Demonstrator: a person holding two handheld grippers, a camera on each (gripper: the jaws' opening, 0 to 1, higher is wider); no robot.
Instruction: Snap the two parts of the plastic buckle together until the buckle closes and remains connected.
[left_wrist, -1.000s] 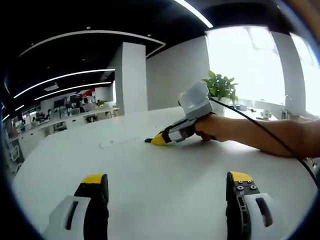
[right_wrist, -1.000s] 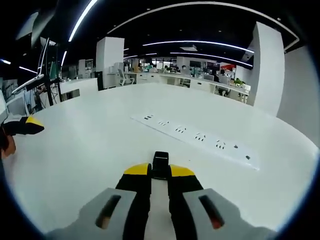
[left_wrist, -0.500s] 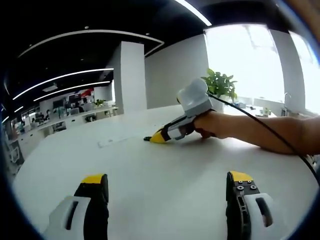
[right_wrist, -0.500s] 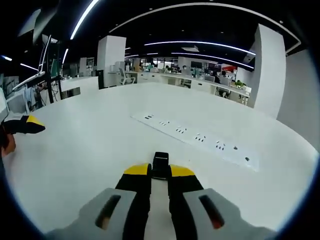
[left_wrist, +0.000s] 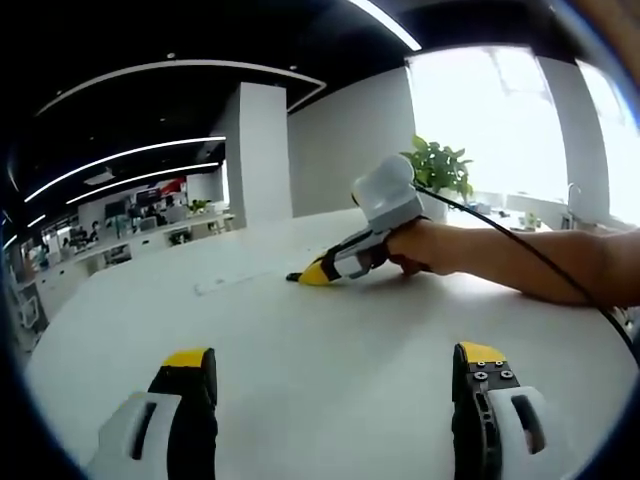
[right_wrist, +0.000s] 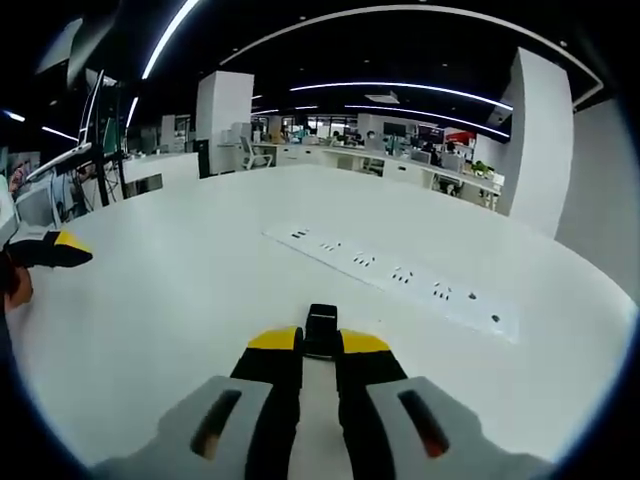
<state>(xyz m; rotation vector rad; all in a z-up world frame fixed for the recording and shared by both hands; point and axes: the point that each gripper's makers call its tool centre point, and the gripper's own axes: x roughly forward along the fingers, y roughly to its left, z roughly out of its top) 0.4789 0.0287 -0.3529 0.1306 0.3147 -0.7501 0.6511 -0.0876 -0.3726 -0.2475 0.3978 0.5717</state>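
- Black plastic, the buckle piece (right_wrist: 321, 329) sticks out from between the yellow tips of the right gripper (right_wrist: 319, 346), low on the white table (right_wrist: 200, 290).
- Those jaws are squeezed almost together and pinch the piece.
- In the left gripper view, the left gripper (left_wrist: 335, 368) has its jaws spread wide with nothing between them.
- Far ahead of it, a hand (left_wrist: 425, 250) holds the right gripper, tips down at the table; the piece there is too small to be sure of.
- A white power strip (right_wrist: 390, 272) lies beyond the buckle piece.
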